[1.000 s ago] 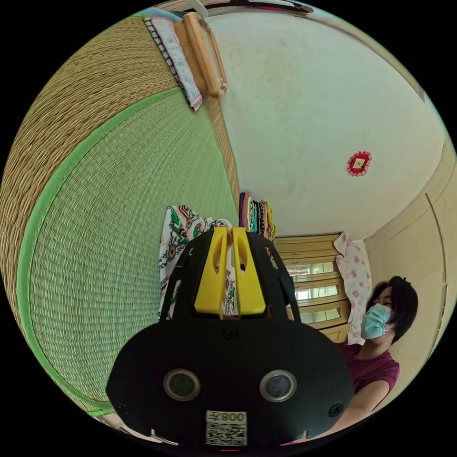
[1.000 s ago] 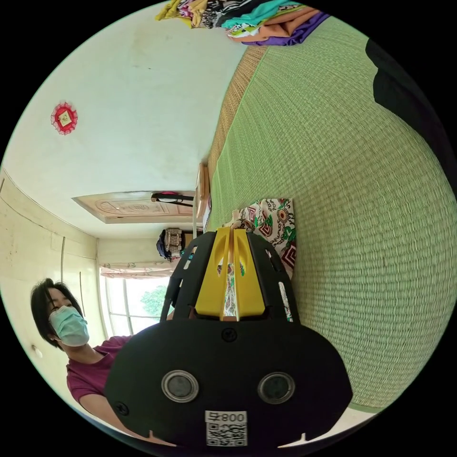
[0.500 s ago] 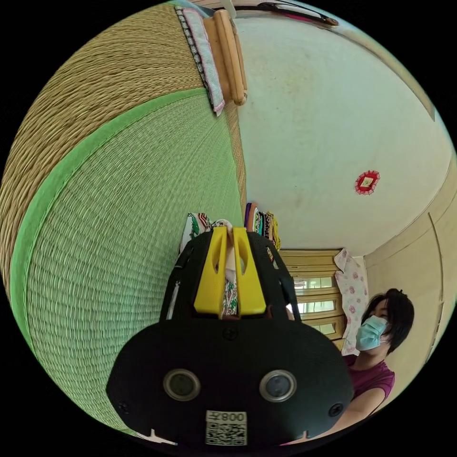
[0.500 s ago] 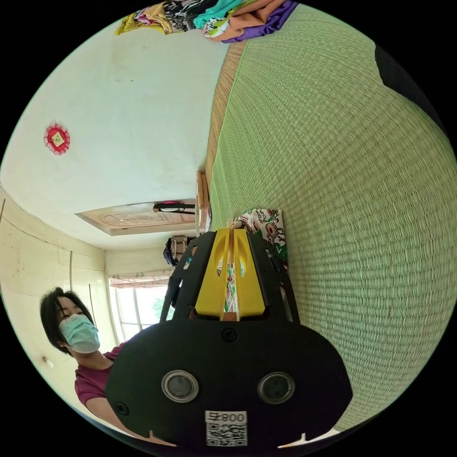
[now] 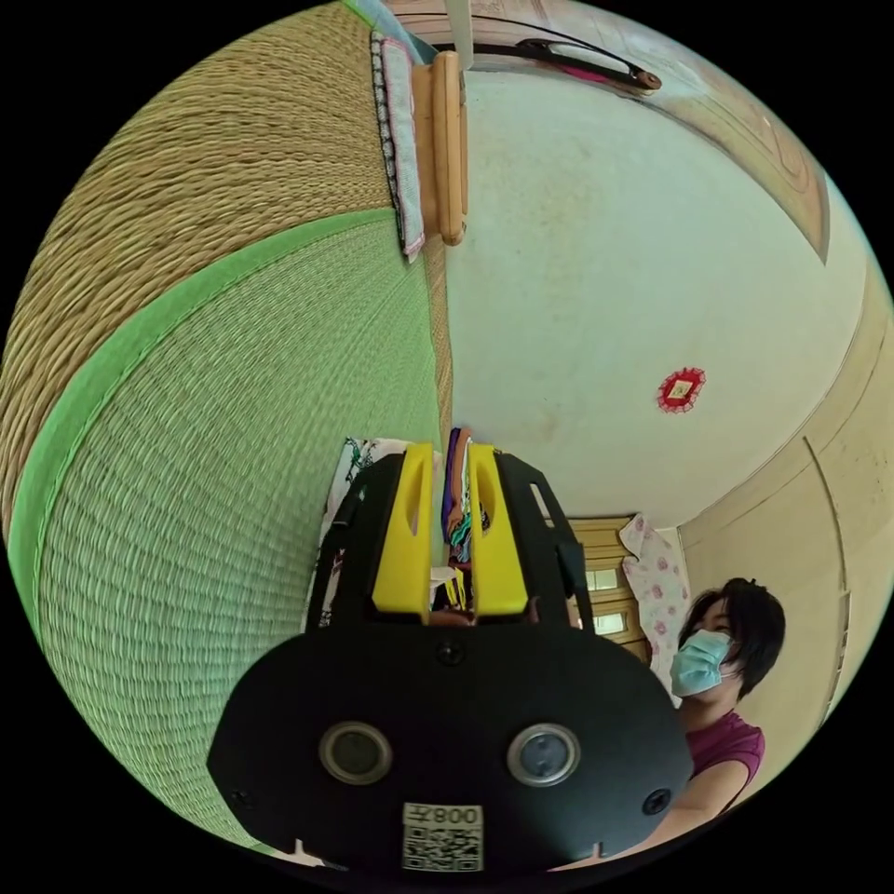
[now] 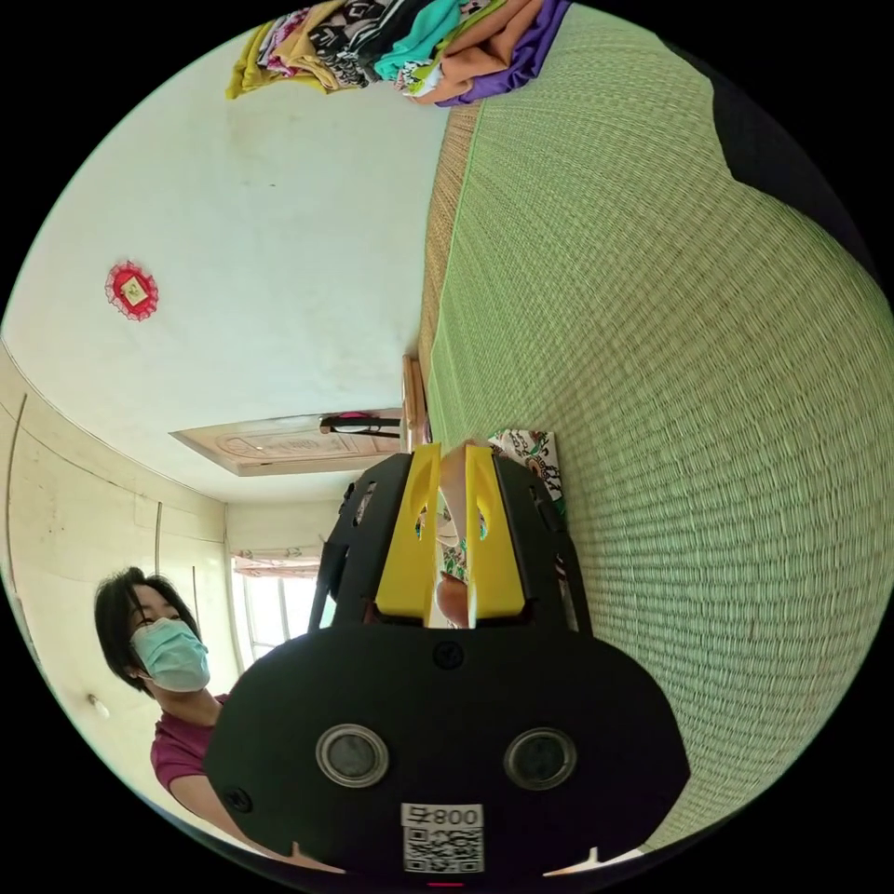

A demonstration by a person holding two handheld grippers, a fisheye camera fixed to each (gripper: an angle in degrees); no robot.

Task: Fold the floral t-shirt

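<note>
On the green woven mat [image 6: 698, 391], wide bare room lies beyond the floral t-shirt [image 6: 538, 458], which is mostly hidden behind each black housing. Both the left hand-held gripper [image 5: 450, 466] and the right hand-held gripper [image 6: 452, 461] have parted since half a second ago, releasing the cloth.

Both views low, rolled sideways, sharing mat [image 5: 205, 447], wall [image 6: 279, 242].

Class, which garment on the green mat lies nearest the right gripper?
The floral t-shirt, alone by the right gripper; the others are heaped in a colourful pile at the mat's far edge.
</note>
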